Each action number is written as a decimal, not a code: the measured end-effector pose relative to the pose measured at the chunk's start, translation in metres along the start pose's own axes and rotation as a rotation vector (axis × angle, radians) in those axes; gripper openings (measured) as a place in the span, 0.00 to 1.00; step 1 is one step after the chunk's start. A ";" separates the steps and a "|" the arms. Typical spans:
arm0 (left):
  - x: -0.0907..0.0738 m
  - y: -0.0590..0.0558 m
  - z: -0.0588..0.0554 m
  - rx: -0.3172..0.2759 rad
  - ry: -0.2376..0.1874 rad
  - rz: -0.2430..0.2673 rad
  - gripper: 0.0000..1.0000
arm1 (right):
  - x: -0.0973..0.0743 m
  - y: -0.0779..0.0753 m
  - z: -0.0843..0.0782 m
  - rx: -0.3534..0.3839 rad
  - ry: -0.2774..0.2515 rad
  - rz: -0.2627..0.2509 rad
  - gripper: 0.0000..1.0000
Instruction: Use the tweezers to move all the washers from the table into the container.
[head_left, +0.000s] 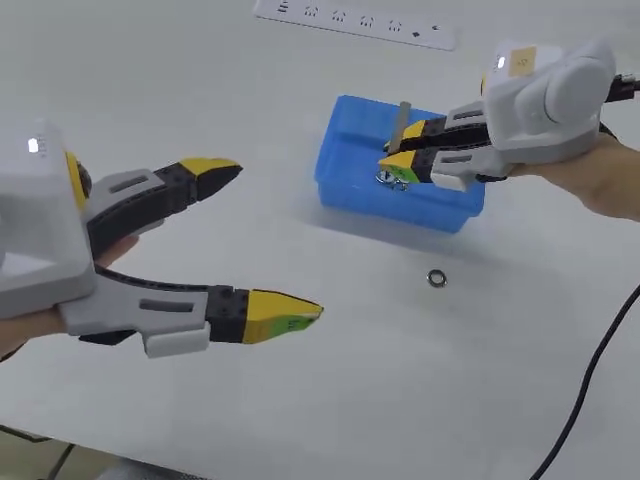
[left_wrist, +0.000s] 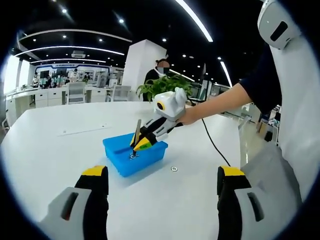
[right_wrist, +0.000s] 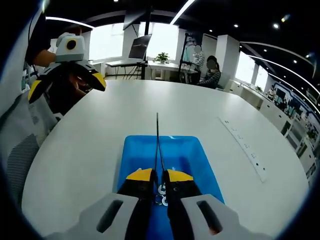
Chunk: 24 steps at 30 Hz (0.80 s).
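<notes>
Right gripper (head_left: 400, 155) clamps the tweezers (head_left: 402, 118) over the blue container (head_left: 380, 197); left gripper (head_left: 275, 240) gapes empty; the washer (head_left: 436, 278) beside the container looks light and slippery; pinch its rim.

tweezers (left_wrist: 137, 128) in right gripper (left_wrist: 136, 146) over container (left_wrist: 146, 161)

container (head_left: 380, 203) on table (head_left: 300, 400) | washers (head_left: 390, 178) inside it | lone washer (head_left: 436, 278) before it | power strip (head_left: 355, 22) behind it

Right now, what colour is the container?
The container is blue; the head view shows it best.
</notes>
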<state>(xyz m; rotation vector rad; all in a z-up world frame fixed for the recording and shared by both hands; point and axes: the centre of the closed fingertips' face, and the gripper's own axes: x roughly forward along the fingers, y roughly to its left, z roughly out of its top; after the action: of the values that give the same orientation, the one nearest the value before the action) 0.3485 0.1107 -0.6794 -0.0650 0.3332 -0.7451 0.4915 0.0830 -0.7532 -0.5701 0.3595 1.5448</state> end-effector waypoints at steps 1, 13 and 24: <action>0.000 0.000 0.001 -0.002 -0.004 0.001 0.95 | -0.002 0.000 0.001 -0.001 -0.003 0.000 0.09; 0.032 0.038 0.026 0.102 -0.015 0.062 0.89 | -0.018 -0.004 0.014 -0.048 -0.011 -0.040 0.07; 0.111 0.035 0.061 0.215 0.022 -0.174 0.73 | -0.018 0.009 0.013 -0.061 0.011 -0.002 0.08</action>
<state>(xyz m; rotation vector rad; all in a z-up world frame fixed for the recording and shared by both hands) 0.4666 0.0577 -0.6585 0.1188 0.2689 -0.9509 0.4810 0.0745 -0.7334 -0.6266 0.3208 1.5552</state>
